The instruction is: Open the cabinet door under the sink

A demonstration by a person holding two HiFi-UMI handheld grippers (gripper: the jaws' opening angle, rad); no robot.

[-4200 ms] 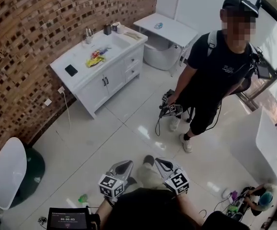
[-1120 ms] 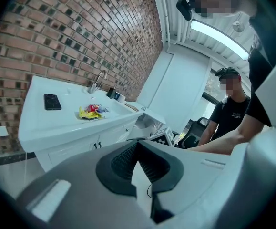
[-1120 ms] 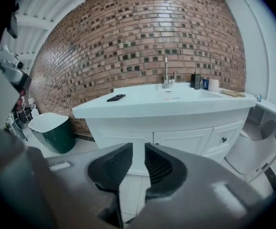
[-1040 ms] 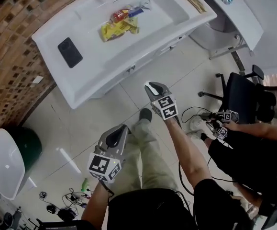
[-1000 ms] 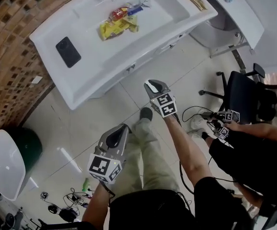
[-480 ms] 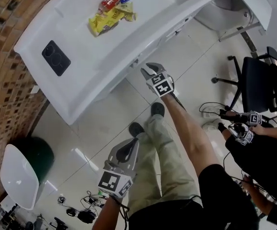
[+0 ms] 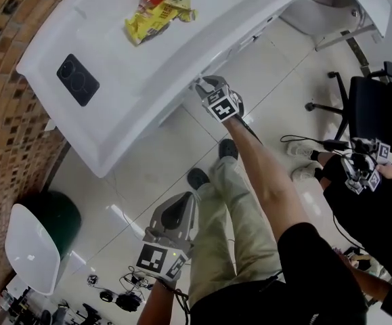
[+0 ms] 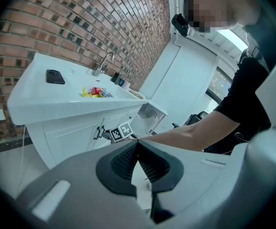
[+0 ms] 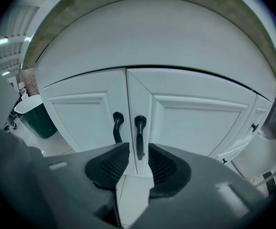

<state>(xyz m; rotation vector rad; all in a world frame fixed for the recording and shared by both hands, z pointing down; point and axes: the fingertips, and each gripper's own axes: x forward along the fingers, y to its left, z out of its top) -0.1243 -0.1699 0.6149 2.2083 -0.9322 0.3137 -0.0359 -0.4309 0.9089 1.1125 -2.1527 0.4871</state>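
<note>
Pale tiled floor (image 7: 148, 175) and red-brown brick wall (image 7: 6, 53) in the head view, with a long white vanity top (image 7: 135, 93) running across the upper left. Lying on it: a flat black phone (image 7: 78, 80) and a heap of yellow and red snack packets (image 7: 156, 12). Right gripper (image 7: 205, 82) reaching in just under the top's front edge, at the cabinet front. Left gripper (image 7: 182, 202) hanging well back, low over the floor beside a khaki trouser leg (image 7: 229, 208). At left, a dark green bin with a white lid (image 7: 36, 239); at right, a black office chair (image 7: 378, 107).

Left gripper view: jaws brought together at the tips, gripping nothing. Beyond them, the cabinet front under the sink, with the right gripper held just before its dark handles.

Right gripper view: two white panelled cabinet doors (image 9: 199, 123) closed side by side under the counter's edge, handles flanking the seam. Jaws wide apart, having just been opening. Right-hand door's black handle (image 9: 139, 137) lined up in the gap between the ribbed pads (image 9: 111, 163), neither pad pressing on it. Left-hand door's black handle (image 9: 117, 127) just beside it, above the left pad.
</note>
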